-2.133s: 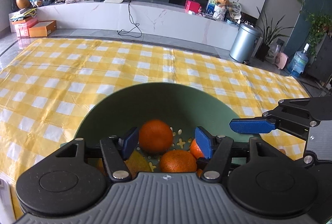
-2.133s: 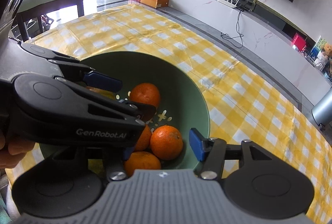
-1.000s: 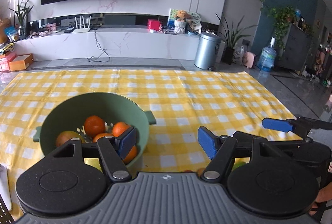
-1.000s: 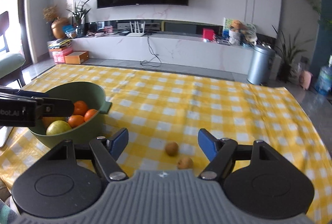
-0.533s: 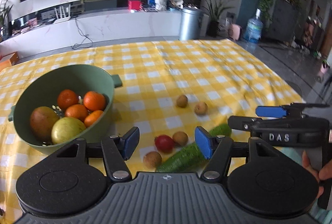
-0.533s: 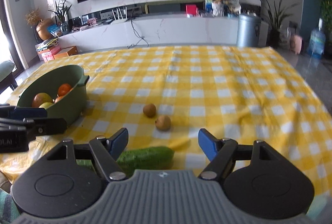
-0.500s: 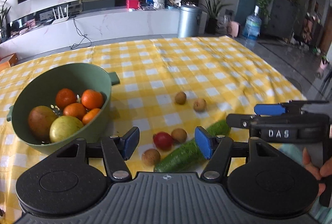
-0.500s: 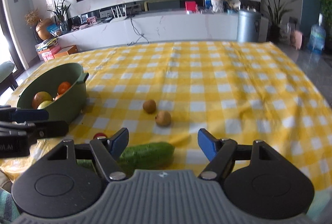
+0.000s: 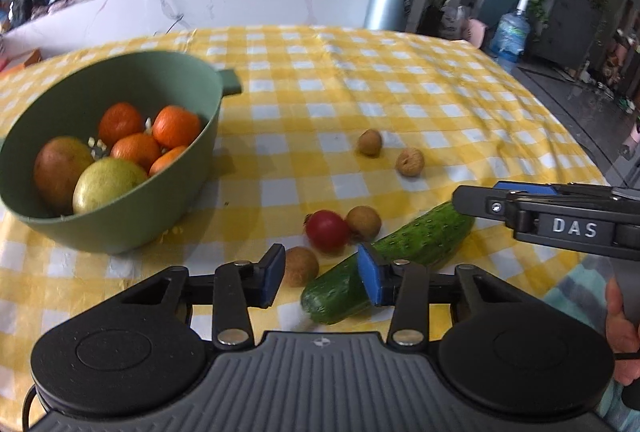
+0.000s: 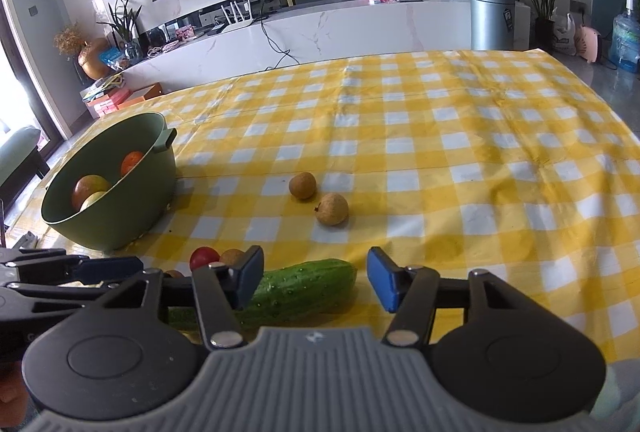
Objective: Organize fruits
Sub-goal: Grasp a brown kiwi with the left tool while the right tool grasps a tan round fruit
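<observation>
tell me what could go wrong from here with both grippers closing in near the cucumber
1. The left gripper is closing with nothing gripped; a small brown fruit and the cucumber end both sit between its fingers, so it may pinch the wrong one.
2. The right gripper is closing over the same cucumber; the two tools could collide.
3. Nudging the cucumber could knock the red fruit beside it into rolling.
</observation>
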`<action>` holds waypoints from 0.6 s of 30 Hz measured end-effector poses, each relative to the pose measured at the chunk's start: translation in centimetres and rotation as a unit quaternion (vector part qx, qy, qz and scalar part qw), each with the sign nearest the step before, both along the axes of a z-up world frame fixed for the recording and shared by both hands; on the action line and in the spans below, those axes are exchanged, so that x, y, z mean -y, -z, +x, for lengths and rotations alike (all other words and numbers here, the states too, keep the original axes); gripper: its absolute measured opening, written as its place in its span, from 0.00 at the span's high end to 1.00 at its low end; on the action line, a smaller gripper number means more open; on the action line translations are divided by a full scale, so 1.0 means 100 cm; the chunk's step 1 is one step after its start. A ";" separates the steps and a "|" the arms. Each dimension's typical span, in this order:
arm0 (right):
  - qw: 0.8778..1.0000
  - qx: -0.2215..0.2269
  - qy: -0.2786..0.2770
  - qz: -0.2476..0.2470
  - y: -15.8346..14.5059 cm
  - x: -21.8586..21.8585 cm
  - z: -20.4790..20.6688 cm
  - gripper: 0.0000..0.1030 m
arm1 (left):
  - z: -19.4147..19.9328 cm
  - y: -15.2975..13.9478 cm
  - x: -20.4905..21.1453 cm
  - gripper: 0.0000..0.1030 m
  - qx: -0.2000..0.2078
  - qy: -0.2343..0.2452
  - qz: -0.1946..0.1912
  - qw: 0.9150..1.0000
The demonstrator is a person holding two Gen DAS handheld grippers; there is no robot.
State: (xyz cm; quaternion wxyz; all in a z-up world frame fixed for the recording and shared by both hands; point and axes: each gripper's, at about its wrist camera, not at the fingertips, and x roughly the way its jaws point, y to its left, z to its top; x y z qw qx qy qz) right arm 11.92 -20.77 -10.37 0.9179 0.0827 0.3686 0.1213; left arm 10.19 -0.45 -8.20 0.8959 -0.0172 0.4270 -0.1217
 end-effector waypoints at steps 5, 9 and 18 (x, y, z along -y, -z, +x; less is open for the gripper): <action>1.000 -0.001 0.009 0.023 0.001 0.004 0.011 0.56 | 0.015 0.004 -0.017 0.55 -0.039 -0.037 -0.050 0.997; 0.999 -0.008 0.012 0.032 0.003 0.004 0.022 0.63 | 0.026 0.006 -0.026 0.55 -0.074 -0.058 -0.081 0.992; 0.998 -0.041 0.013 0.044 0.009 0.005 0.062 0.66 | 0.053 0.019 -0.040 0.55 -0.158 -0.109 -0.130 0.973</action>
